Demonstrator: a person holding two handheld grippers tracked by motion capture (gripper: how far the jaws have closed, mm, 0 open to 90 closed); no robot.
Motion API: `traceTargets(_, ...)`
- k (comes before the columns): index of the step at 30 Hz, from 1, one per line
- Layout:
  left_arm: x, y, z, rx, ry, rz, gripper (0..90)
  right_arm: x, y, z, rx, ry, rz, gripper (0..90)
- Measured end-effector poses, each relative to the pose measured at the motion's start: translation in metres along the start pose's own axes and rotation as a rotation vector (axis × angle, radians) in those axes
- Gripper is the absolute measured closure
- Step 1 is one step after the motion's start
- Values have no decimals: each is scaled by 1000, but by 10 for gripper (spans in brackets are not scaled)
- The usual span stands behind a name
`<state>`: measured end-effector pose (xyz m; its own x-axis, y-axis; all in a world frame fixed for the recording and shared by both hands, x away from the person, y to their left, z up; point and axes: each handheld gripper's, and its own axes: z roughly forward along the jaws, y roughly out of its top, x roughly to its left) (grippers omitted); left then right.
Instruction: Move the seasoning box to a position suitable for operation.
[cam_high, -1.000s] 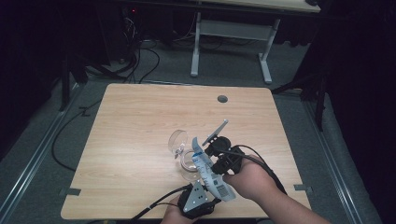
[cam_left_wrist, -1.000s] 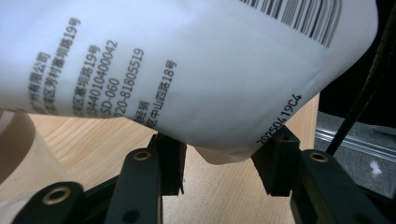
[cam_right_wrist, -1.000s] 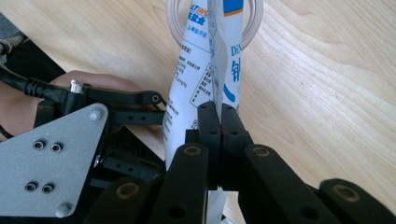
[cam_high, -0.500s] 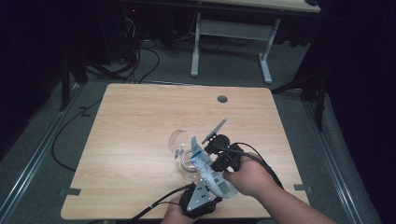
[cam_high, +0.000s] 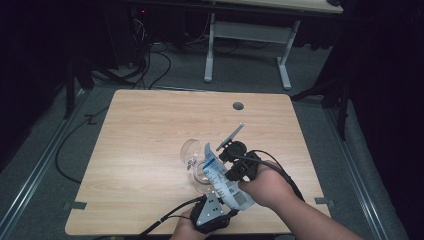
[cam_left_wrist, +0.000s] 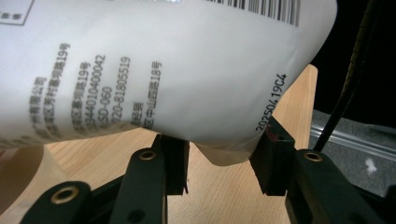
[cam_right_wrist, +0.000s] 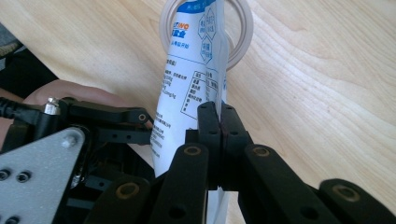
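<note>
With my right hand-held gripper clenched on the white printed plastic pouch tilted over the clear glass bowl on the surface and my left hand-held gripper released beneath it, a slipping seam would probably spill contents.

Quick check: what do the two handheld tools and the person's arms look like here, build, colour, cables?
Both tools have black linked jaws with brass-coloured pivot rivets. The left tool carries a grey three-cornered plate with screw holes; a black cable trails from it. The right tool also trails a black cable. The forearms are bare, no sleeves or gloves visible.
</note>
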<state>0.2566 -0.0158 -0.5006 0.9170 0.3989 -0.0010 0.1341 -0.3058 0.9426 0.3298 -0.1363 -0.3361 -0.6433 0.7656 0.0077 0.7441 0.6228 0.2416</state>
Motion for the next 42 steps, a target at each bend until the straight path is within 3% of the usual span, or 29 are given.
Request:
traceTargets(7, 1, -2, -3, -19, 18, 20, 593, 3, 4, -2, -6, -11, -1, 900)
traceTargets(11, -2, -5, -3, -16, 27, 55, 573, 4, 4, -1, -4, -14, -3, 900)
traceTargets(19, -2, -5, -2, -9, 33, 64, 595, 4, 3, 0, -3, -11, 1, 900)
traceTargets(25, -1, -1, -2, -2, 16, 33, 613, 2, 3, 0, -8, -11, 11, 900)
traceTargets(26, -1, 0, -1, -2, 15, 32, 613, 3, 3, 0, -4, -13, 36, 900)
traceTargets(30, 0, 3, 0, -2, 11, 22, 612, 1, 5, -1, -13, -14, 8, 900)
traceTargets(42, 0, 8, 3, -5, -13, 6, 608, 4, 8, -1, -22, -15, 5, 900)
